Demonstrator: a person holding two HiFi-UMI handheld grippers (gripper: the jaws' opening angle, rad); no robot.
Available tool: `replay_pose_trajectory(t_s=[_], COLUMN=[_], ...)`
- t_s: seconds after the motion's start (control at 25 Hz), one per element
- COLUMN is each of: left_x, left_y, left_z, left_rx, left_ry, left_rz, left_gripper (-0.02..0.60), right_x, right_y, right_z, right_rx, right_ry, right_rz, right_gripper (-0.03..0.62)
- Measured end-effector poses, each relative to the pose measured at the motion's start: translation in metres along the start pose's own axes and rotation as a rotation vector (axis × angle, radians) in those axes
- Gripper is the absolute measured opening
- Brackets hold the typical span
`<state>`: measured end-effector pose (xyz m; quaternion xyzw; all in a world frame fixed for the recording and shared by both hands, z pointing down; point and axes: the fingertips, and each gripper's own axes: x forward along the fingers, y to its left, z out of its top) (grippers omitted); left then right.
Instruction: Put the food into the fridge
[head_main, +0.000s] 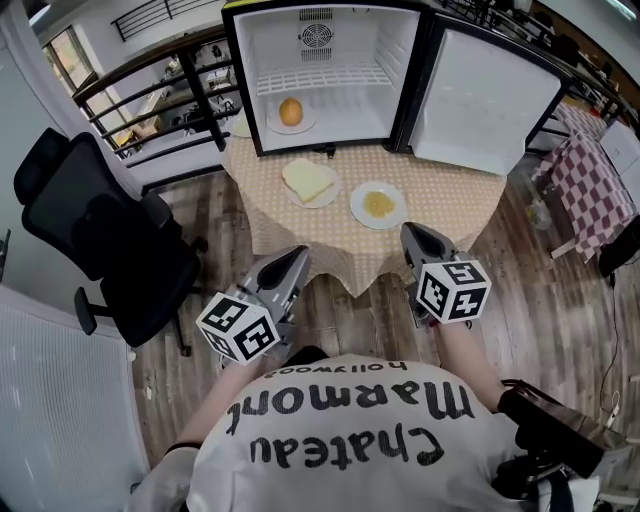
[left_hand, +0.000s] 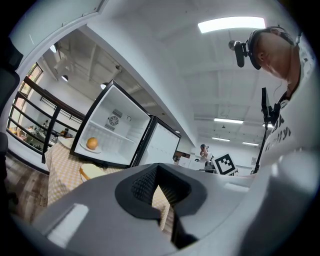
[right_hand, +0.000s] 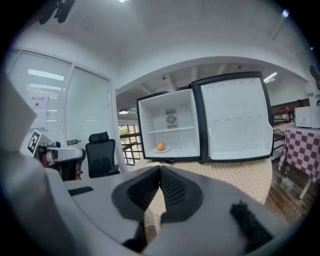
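Note:
The small fridge (head_main: 320, 75) stands open on the table, with a round orange food on a plate (head_main: 290, 112) on its floor. In front of it lie a plate of bread (head_main: 310, 182) and a plate of yellow food (head_main: 378, 205). My left gripper (head_main: 299, 254) and right gripper (head_main: 408, 232) hover short of the table's near edge, both shut and empty. The left gripper view shows its shut gripper (left_hand: 158, 176), the fridge (left_hand: 115, 131) and the bread (left_hand: 90, 171). In the right gripper view, that gripper (right_hand: 160, 172) points at the fridge (right_hand: 170, 131).
The fridge door (head_main: 485, 100) swings open to the right. A checkered cloth covers the table (head_main: 450, 190). A black office chair (head_main: 100, 235) stands at the left, a railing (head_main: 160, 95) behind it. Another table with a red check cloth (head_main: 590, 185) is at the right.

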<state>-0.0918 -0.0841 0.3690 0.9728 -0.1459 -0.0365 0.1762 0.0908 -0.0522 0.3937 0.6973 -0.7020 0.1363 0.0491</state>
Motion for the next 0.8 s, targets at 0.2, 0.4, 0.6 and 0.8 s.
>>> replay_pose_trajectory(t_s=[0.2, 0.4, 0.6, 0.8], left_x=[-0.004, -0.005, -0.005, -0.005], left_y=[0.002, -0.001, -0.007, -0.014], left_z=[-0.003, -0.005, -0.006, -0.008], left_rx=[-0.016, -0.015, -0.008, -0.003], left_ry=[-0.009, -0.015, -0.021, -0.015], left_rz=[0.019, 0.026, 0.028, 0.024], left_gripper=[0.006, 0.006, 0.006, 0.006], right_x=[-0.003, -0.006, -0.013, -0.019], right_y=[0.002, 0.002, -0.001, 0.0], right_z=[-0.004, -0.006, -0.006, -0.007], right_rx=[0.0, -0.002, 0.001, 0.003], right_ry=[0.013, 0.009, 0.001, 0.006], right_rz=[0.009, 0.016, 0.014, 0.021], right_gripper=[0.015, 0.015, 0.015, 0.015])
